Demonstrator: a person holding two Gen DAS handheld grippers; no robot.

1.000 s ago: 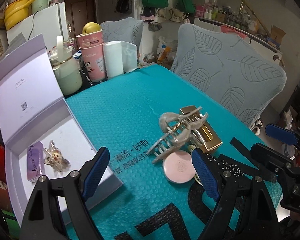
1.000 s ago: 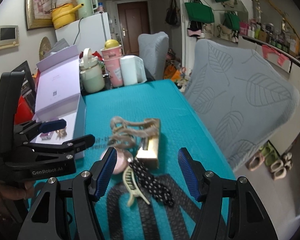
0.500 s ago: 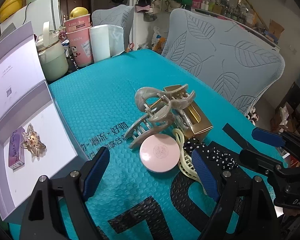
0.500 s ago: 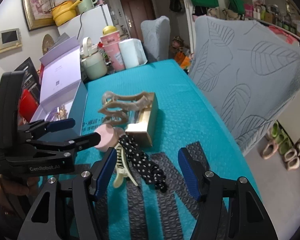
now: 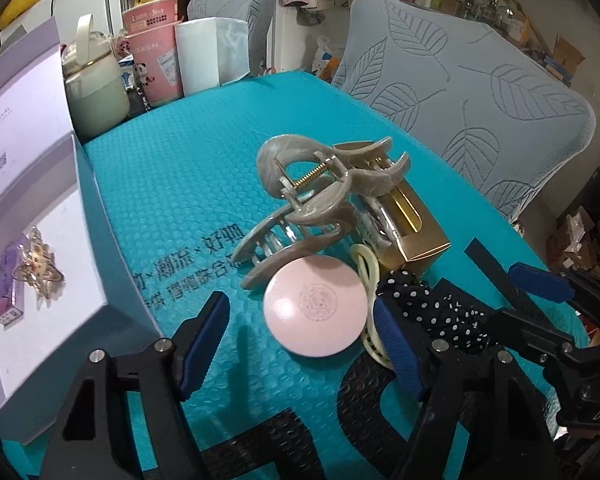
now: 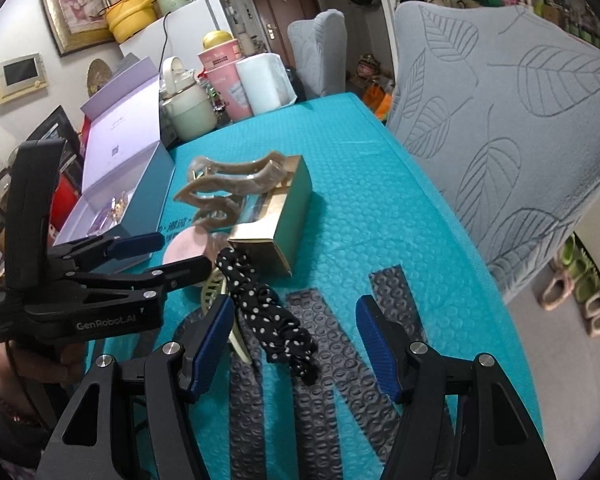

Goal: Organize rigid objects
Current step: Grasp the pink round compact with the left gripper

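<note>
While both grippers hover low over the teal mat [image 5: 172, 184], each has its blue-padded fingers spread apart and holds nothing.

Left gripper [image 5: 300, 332]: the round pink compact [image 5: 316, 306] lies directly ahead, in the gap between the fingers, touching neither pad. Just beyond the compact, a large beige hair claw [image 5: 308, 208] leans over it and against a gold box [image 5: 412, 228]. Off the right finger, a cream hair clip [image 5: 370, 300] lies partly under a black polka-dot scrunchie [image 5: 432, 300]. To the left of the left finger, an open lilac gift box [image 5: 40, 280] with a raised lid; inside it, a small starfish-shaped clip [image 5: 36, 270] lying on a purple packet [image 5: 8, 292].

Right gripper [image 6: 296, 332]: the scrunchie [image 6: 268, 304] trails toward the gap from ahead-left, its end near the left finger. The gold box [image 6: 280, 224] and the claw [image 6: 228, 192] sit further ahead. The left gripper [image 6: 160, 252] reaches in from the left, around the compact [image 6: 186, 246].

Beyond, at the mat's far edge: pale green jug [image 6: 188, 108], pink cups [image 6: 224, 80], paper roll [image 6: 264, 84], grey chair [image 6: 520, 120] to the right.
</note>
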